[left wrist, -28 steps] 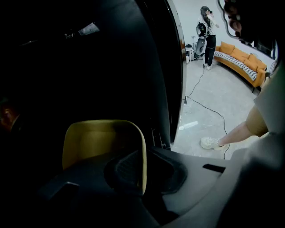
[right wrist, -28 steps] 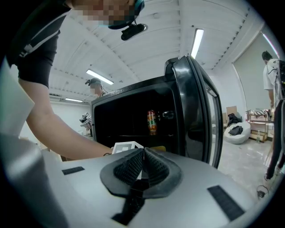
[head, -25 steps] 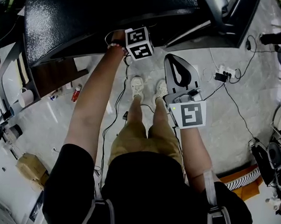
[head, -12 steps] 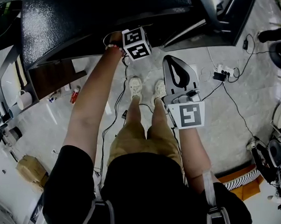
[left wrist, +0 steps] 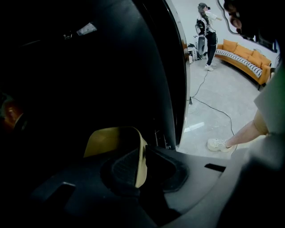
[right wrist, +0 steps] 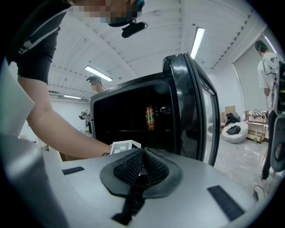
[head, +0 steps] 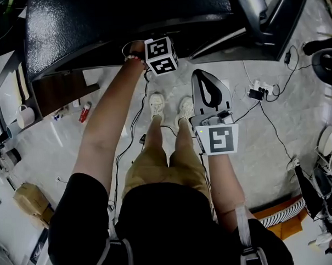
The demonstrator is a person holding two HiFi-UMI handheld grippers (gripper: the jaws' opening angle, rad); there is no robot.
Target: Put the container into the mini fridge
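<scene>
The black mini fridge [head: 122,21] stands in front of me with its door [right wrist: 196,111] swung open. My left arm reaches inside; in the head view only the left gripper's marker cube [head: 161,55] shows at the fridge's edge. In the dark interior my left gripper [left wrist: 138,162] is shut on the wall of a yellowish container [left wrist: 111,140]. My right gripper [right wrist: 143,153] hangs outside the fridge, shut with nothing between its fingers, also seen in the head view [head: 203,72]. An orange can [right wrist: 150,117] stands on a shelf inside.
Cables and a power strip [head: 257,89] lie on the pale floor to the right. A red can [head: 84,112] and mugs [head: 23,114] sit at the left. My feet [head: 156,102] stand close to the fridge. An orange sofa [left wrist: 249,62] and a person [left wrist: 207,31] are far off.
The left gripper stays inside the fridge, almost unmoved. The right gripper has drifted slightly back toward my body, still shut.
</scene>
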